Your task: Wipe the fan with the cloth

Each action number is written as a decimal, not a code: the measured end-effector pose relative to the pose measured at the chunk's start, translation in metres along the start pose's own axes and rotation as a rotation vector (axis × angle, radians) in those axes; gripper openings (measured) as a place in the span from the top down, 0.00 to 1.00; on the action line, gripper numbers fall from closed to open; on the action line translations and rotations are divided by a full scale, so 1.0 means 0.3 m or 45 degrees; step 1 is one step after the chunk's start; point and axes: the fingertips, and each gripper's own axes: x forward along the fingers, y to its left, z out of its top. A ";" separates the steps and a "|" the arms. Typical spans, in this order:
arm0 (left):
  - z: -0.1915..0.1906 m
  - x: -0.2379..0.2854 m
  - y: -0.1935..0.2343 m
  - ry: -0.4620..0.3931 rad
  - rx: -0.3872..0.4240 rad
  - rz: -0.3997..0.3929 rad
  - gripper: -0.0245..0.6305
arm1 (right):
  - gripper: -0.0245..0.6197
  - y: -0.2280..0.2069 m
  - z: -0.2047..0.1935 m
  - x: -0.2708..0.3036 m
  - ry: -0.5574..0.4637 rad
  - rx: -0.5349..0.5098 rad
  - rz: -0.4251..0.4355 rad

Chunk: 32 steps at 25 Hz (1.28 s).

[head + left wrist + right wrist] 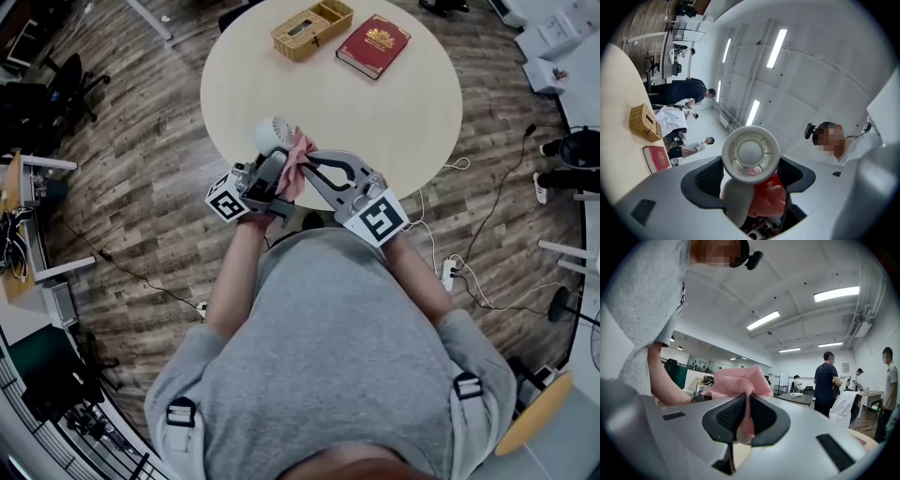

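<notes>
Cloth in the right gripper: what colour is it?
The cloth is pink; the right gripper view shows it best.

We see our right tool with its jaws pinched together on a pink cloth, which bunches up above them and hangs down between the black pads. Our forearm shows just left of the cloth. A person in a dark shirt stands far off at the right.

No lettering can be read. The red book, at one o'clock on the round table, bears a gold cover emblem too small to make out. The square markers near six o'clock show only black-and-white patterns.
</notes>
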 end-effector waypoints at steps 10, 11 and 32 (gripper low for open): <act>-0.037 0.023 -0.074 0.042 -0.083 -0.154 0.40 | 0.92 -0.071 -0.034 -0.046 0.042 0.009 -0.074; -0.033 0.020 -0.080 0.039 -0.095 -0.170 0.40 | 0.92 -0.074 -0.039 -0.046 0.050 0.005 -0.078; -0.032 0.029 -0.152 0.129 -0.323 -0.457 0.40 | 0.92 -0.062 -0.080 -0.048 0.101 0.050 -0.005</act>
